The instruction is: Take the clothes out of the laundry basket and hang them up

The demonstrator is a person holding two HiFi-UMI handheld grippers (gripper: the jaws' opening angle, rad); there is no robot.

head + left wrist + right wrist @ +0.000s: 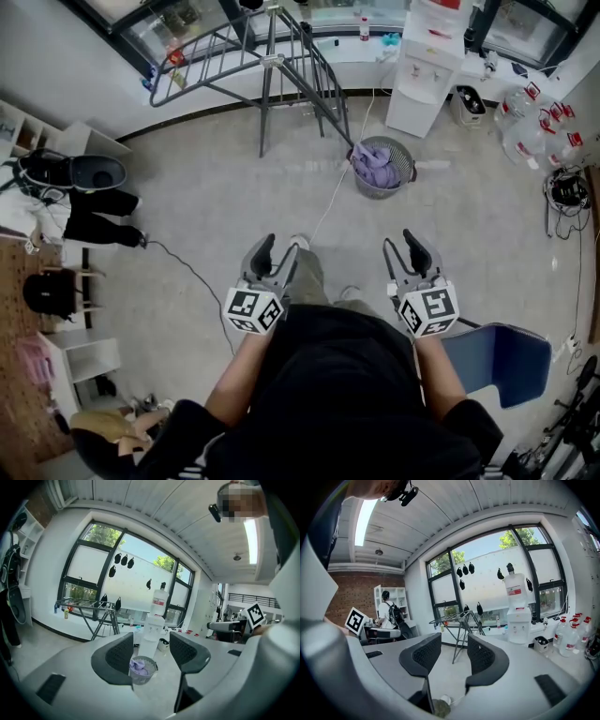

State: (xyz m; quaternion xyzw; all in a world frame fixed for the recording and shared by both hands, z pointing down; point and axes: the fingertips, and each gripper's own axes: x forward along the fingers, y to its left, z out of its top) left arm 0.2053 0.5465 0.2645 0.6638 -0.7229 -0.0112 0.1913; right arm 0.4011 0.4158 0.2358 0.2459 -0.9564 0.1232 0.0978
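A round mesh laundry basket (382, 167) stands on the floor ahead, with lilac clothes (373, 166) bunched in it. The same basket (143, 669) shows between the left jaws, far off. A grey folding drying rack (253, 56) stands at the back left, bare, also visible as the rack (461, 618) beyond the right jaws. My left gripper (277, 254) and right gripper (405, 251) are held side by side in front of my body, both open and empty, well short of the basket.
A white water dispenser (427, 66) stands right of the rack, with several water jugs (536, 122) by the wall. A thin cable (336, 195) runs across the floor toward my feet. A blue chair (502, 358) sits at my right; shelves and dark bags (84, 202) line the left.
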